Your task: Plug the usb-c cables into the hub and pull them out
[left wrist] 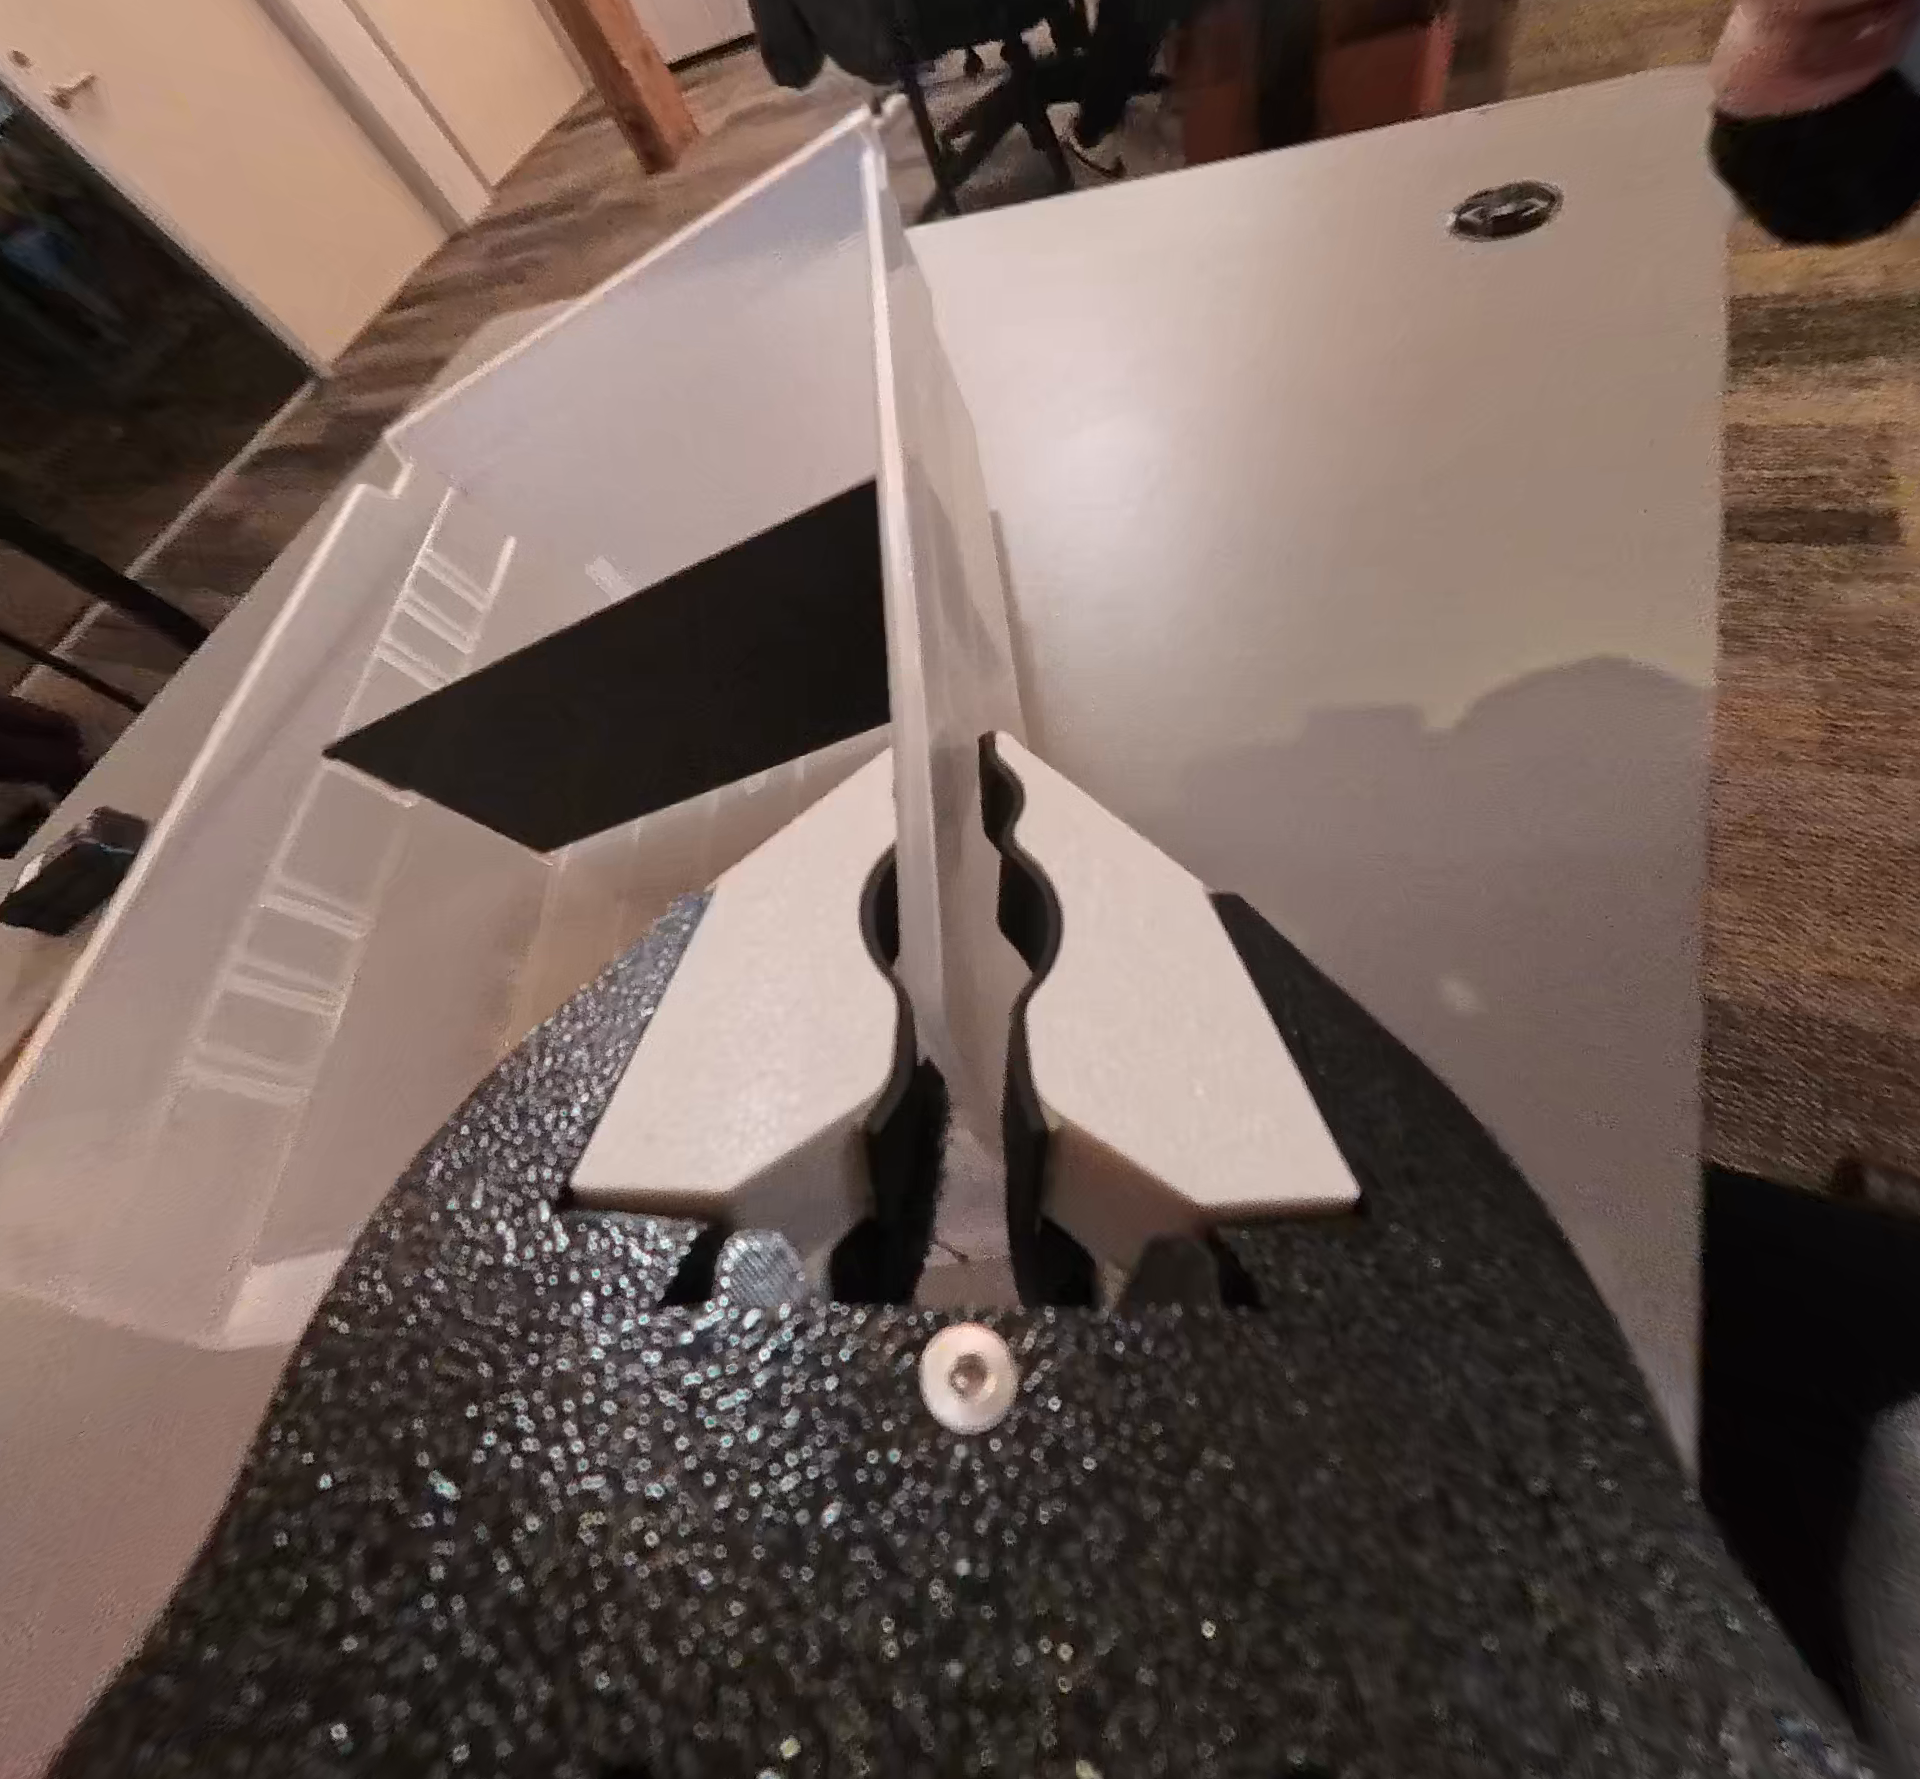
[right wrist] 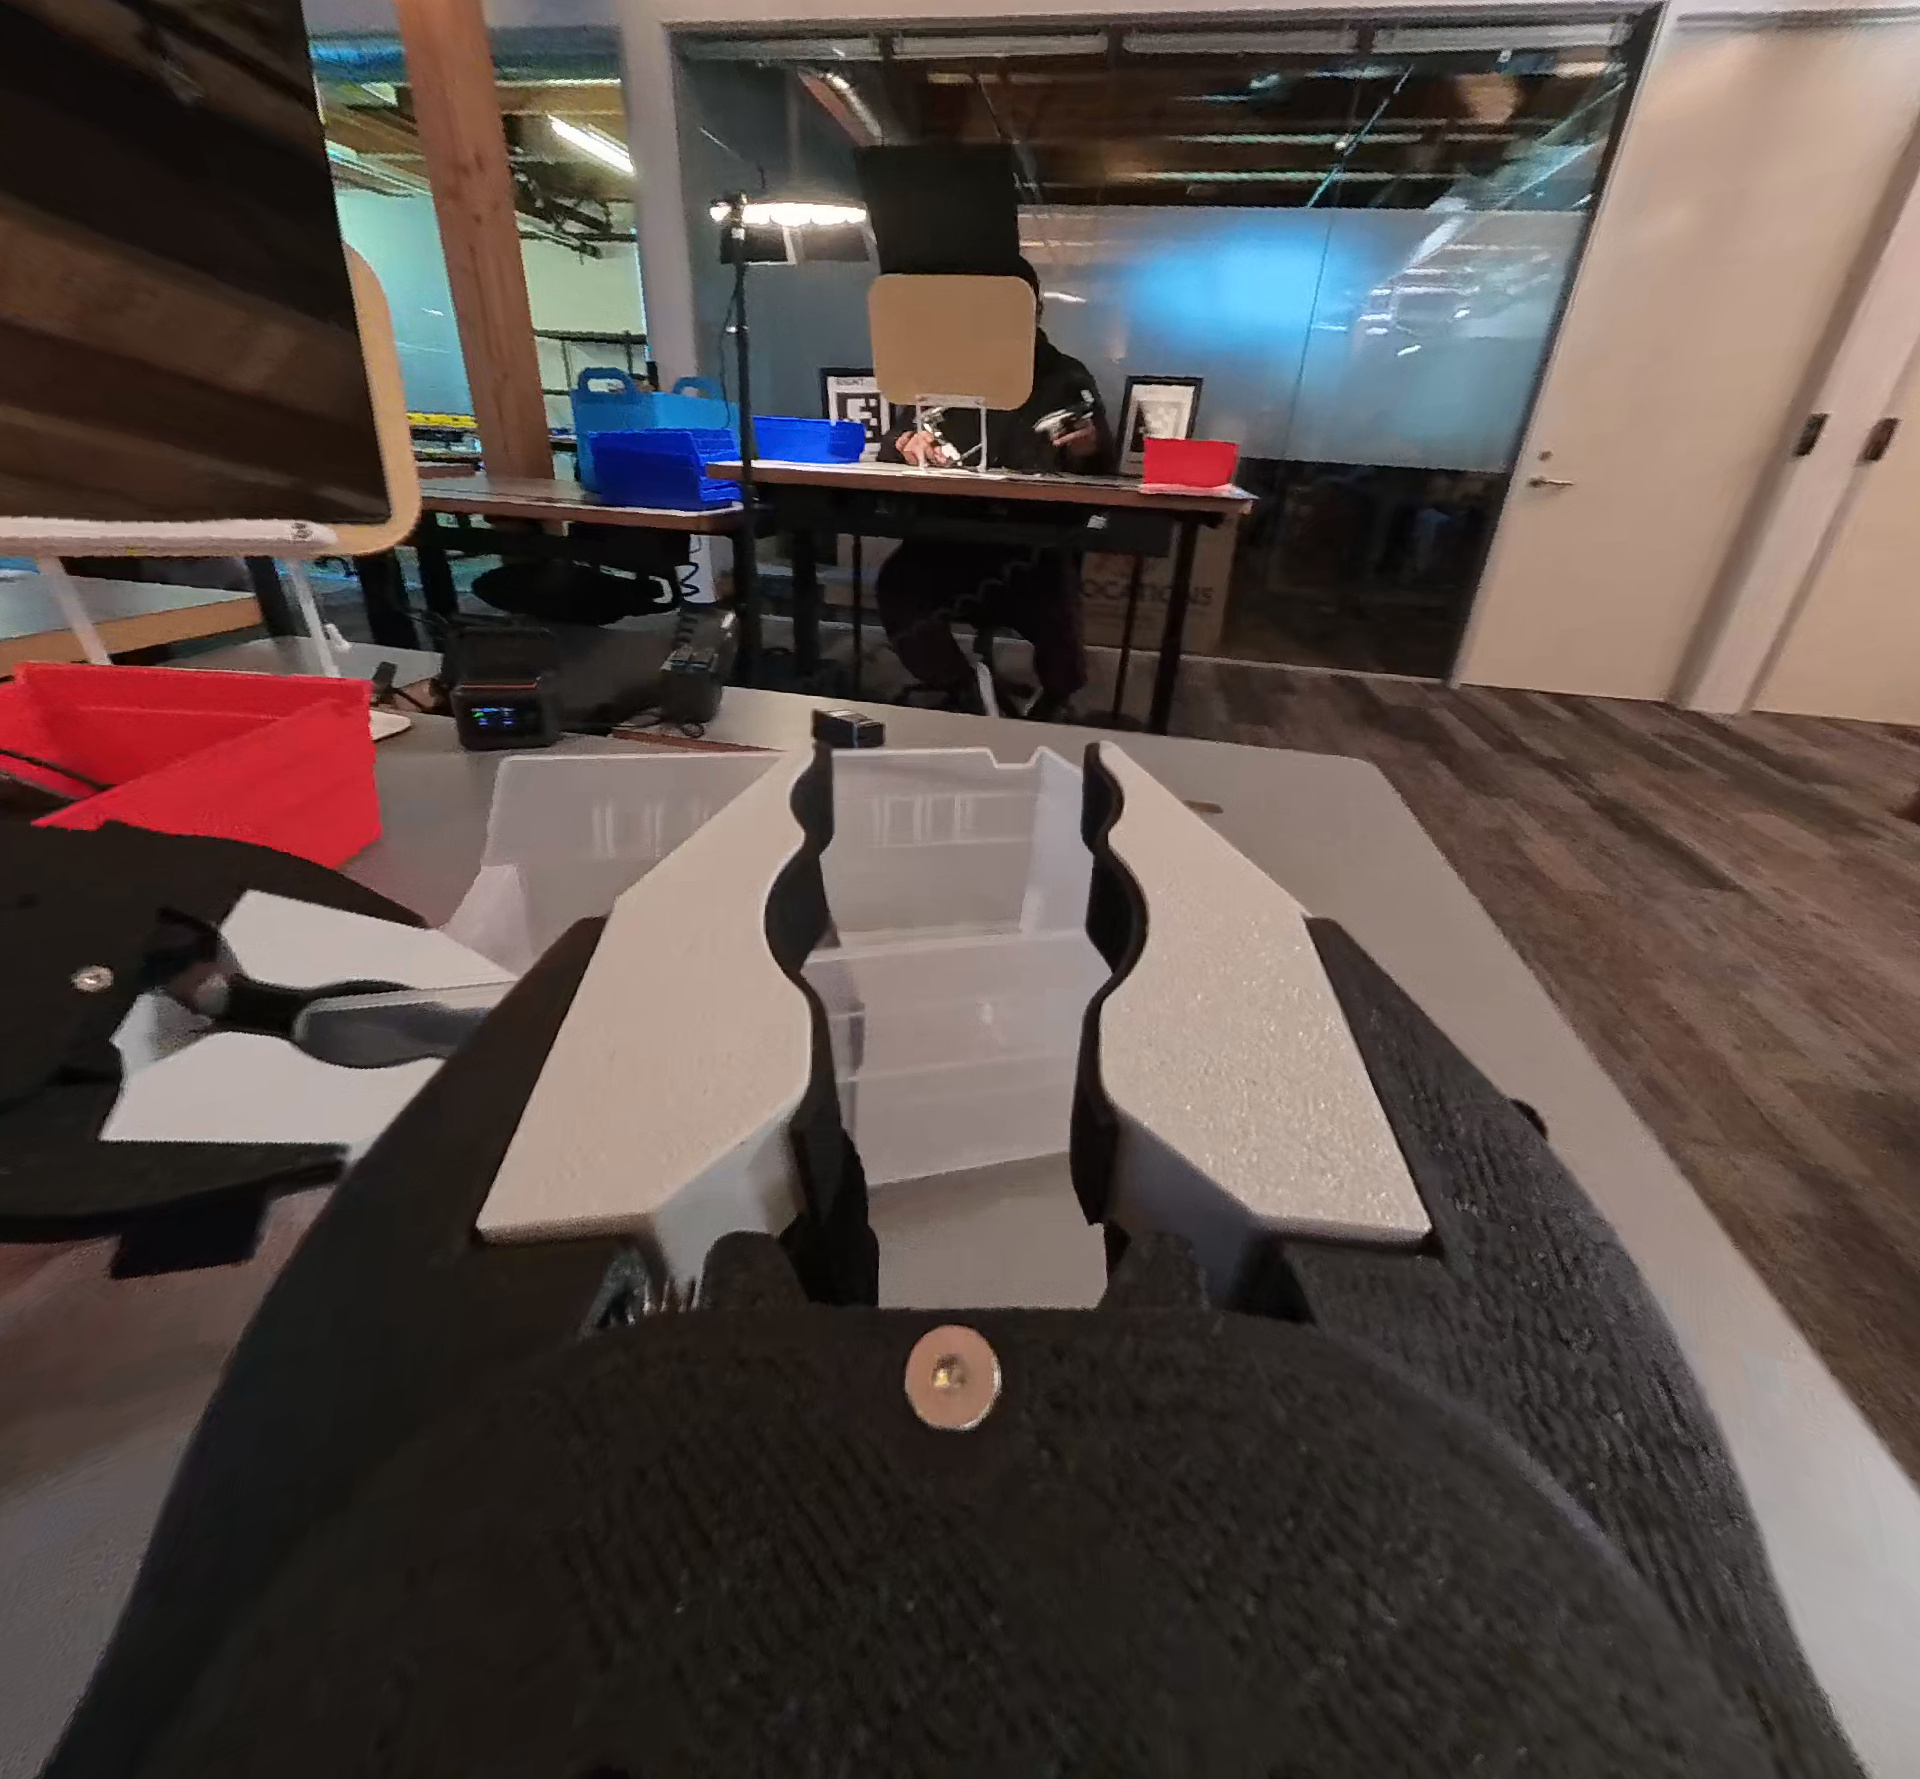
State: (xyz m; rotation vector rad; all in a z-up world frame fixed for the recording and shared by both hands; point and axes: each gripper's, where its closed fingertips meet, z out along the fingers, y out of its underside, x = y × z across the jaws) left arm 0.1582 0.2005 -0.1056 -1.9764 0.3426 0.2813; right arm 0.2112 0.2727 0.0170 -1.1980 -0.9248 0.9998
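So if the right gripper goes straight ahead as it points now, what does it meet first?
Most likely the clear plastic bin on the table: its near wall sits right between the open right gripper fingers. Depth is hard to judge here.

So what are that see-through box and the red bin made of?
The see-through box looks like clear, glossy moulded plastic: the table shows through its ribbed walls. The red bin seems matte opaque plastic, with faint ridges on its side, possibly 3D-printed.
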